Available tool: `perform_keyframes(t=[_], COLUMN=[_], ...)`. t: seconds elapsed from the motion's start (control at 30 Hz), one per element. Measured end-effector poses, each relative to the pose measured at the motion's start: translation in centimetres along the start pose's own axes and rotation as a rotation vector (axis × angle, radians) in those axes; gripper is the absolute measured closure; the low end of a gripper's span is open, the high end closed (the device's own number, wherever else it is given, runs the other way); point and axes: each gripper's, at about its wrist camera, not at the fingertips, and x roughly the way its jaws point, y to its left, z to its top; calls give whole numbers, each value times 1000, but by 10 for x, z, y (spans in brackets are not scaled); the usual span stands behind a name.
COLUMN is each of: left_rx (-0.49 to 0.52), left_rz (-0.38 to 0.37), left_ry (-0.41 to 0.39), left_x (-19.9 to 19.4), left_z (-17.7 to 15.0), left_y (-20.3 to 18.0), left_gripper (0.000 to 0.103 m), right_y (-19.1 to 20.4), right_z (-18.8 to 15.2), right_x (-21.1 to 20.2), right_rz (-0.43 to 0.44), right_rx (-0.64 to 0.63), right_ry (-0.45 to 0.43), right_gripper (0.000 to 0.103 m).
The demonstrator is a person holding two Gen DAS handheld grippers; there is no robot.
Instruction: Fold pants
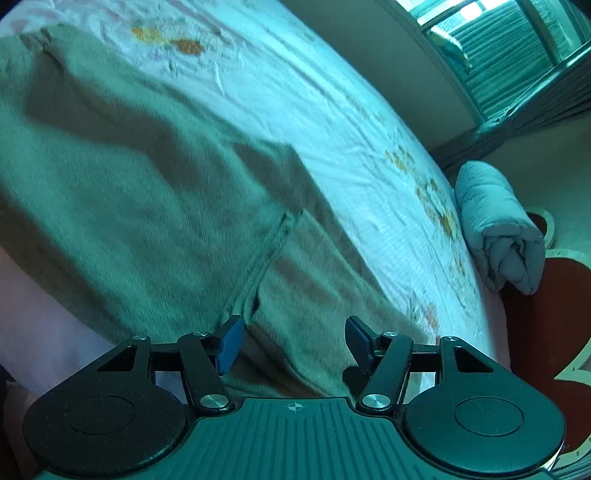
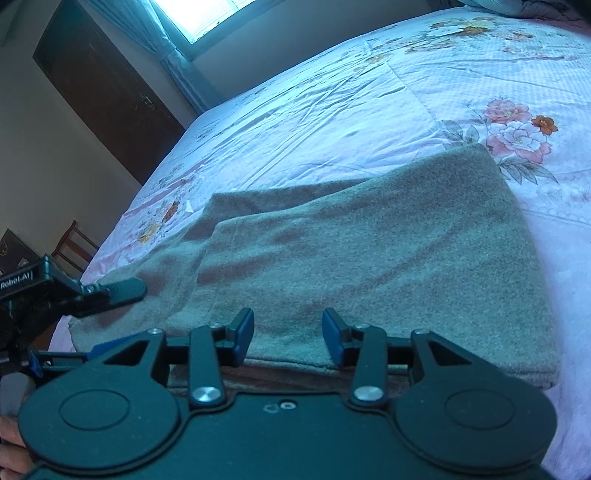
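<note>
The grey-green fleece pants (image 1: pixel 155 192) lie flat on the bed, with one layer folded over another. In the left wrist view my left gripper (image 1: pixel 293 341) is open just above the near edge of the cloth, beside a seam and fold line (image 1: pixel 258 266). In the right wrist view the pants (image 2: pixel 369 251) form a broad folded panel. My right gripper (image 2: pixel 288 336) is open over the near folded edge and holds nothing. The left gripper (image 2: pixel 122 290) also shows at the left, over the cloth's left end.
The bed has a white floral sheet (image 1: pixel 295 92), also seen in the right wrist view (image 2: pixel 332 103). A rolled light blanket (image 1: pixel 498 229) sits at the bed's right edge by a red-brown floor mat (image 1: pixel 546 314). A dark door (image 2: pixel 107 88), a window (image 2: pixel 199 14) and a chair (image 2: pixel 74 243) are beyond.
</note>
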Motion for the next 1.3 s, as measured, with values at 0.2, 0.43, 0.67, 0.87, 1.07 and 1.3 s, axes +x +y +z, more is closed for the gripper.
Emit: perform_keyframes(t=[0.2,0.43,0.67,0.87,1.07,1.3], left_rx=[-40,-62,-32,-35,61,89], left_rz=[-3,24,37,49,61,70], left_ry=[22,29,-59,-63,-51,-131], left_x=[22,36,24,17,23,-17], left_z=[-3,1,-7,-16,-13,7], left_y=[3,1,5,18,8,11], left_gripper=[56,59,95,95,94,31], right_y=[-2,-1,0,3,10,50], right_z=[0,0,-1,-1,1,4], right_x=[-2,-1,-1,-2,5,21], right_rz=[7,8,5,7,16,12], right_rx=[2,5,-5,-14,-38,-185], right_ry=[-1,-1,-6,-2,16,15], right_gripper=[68,68,68,68,66,90])
